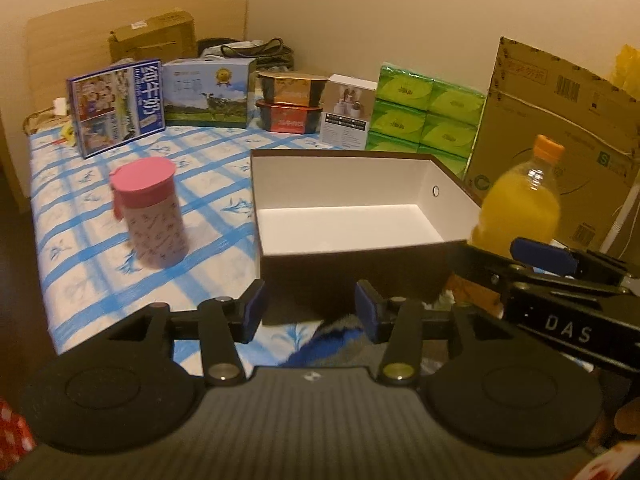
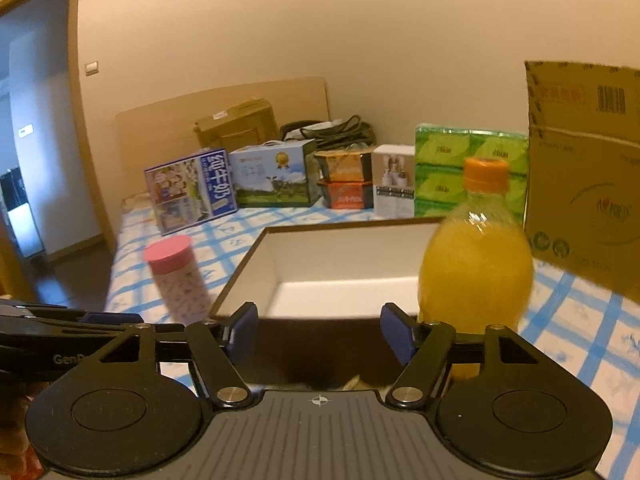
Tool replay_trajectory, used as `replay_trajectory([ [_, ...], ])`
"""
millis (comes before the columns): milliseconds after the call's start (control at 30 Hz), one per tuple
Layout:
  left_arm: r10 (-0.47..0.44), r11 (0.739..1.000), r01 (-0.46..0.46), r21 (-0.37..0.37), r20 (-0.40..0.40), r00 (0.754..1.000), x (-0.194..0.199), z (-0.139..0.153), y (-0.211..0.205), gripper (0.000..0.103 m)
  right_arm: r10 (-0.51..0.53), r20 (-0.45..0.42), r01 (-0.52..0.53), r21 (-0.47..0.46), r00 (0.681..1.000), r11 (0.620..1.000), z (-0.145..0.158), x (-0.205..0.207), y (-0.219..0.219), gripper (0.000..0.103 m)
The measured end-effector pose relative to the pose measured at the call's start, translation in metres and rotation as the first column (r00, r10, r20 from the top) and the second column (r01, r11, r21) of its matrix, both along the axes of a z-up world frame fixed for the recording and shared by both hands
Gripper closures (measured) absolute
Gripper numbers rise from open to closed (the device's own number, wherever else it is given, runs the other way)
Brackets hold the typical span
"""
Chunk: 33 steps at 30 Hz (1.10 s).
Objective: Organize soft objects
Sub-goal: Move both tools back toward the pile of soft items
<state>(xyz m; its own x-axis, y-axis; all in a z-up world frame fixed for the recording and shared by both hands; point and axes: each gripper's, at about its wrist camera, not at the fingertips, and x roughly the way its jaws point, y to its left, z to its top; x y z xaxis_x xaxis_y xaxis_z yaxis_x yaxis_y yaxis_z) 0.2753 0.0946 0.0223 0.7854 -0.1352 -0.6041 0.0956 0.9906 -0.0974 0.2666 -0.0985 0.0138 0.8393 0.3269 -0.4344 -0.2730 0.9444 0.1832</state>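
Left gripper point(image 1: 310, 312): jaws apart, nothing between | Right gripper point(image 2: 319, 332): jaws apart, nothing between | Open box point(image 1: 348, 252): on checked bedcover point(image 1: 100, 264), interior bare | Soft object point(image 1: 336, 330): blue-grey, possibly plush, near side of box, partly hidden | Pink-lidded cup point(image 1: 150, 216): left of box | Orange bottle point(image 2: 476, 268): right of box

left gripper point(image 1: 310, 312) and right gripper point(image 2: 320, 334): jaws apart, empty.

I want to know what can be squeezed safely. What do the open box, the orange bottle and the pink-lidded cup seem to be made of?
Open box: likely stiff paperboard, matte white inside, dark outside; thin straight walls with a small metal-looking eyelet.
Orange bottle: clear glossy plastic, judging by highlights on the shoulder, with an opaque orange cap.
Pink-lidded cup: matte printed body, smooth pink lid; blurred, so plastic or coated metal.
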Motion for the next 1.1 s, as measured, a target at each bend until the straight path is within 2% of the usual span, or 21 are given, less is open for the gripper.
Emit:
replay_trajectory([
  [100,0.019,1.0,-0.019,-0.005,0.0,1.0,-0.024,0.006,-0.002,0.05,0.018,-0.022,-0.017,0.015,1.0,1.0,0.002,-0.017,-0.009,0.031],
  [300,0.097,0.995,-0.097,-0.013,-0.008,0.995,-0.073,0.008,0.004,0.05,0.047,-0.09,-0.042,0.054,0.995,0.998,-0.005,-0.048,-0.027,0.03],
  [600,0.183,0.982,-0.187,-0.035,-0.083,0.979,-0.127,-0.007,0.021,0.05,0.117,-0.185,-0.104,0.08,0.976,0.991,-0.025,-0.084,-0.035,0.03],
  [733,0.193,0.979,-0.199,-0.05,-0.101,0.976,-0.143,-0.012,0.027,0.05,0.153,-0.211,-0.143,0.06,0.965,0.988,-0.036,-0.097,-0.029,0.03],
  [867,0.196,0.979,-0.2,-0.037,-0.095,0.976,-0.155,-0.019,0.027,0.05,0.195,-0.226,-0.191,0.041,0.954,0.981,-0.048,-0.106,-0.018,0.03],
  [1100,0.198,0.98,-0.2,0.0,-0.141,0.97,-0.164,-0.045,0.022,0.05,0.261,-0.235,-0.269,-0.005,0.936,0.963,-0.067,-0.113,0.004,0.03],
])
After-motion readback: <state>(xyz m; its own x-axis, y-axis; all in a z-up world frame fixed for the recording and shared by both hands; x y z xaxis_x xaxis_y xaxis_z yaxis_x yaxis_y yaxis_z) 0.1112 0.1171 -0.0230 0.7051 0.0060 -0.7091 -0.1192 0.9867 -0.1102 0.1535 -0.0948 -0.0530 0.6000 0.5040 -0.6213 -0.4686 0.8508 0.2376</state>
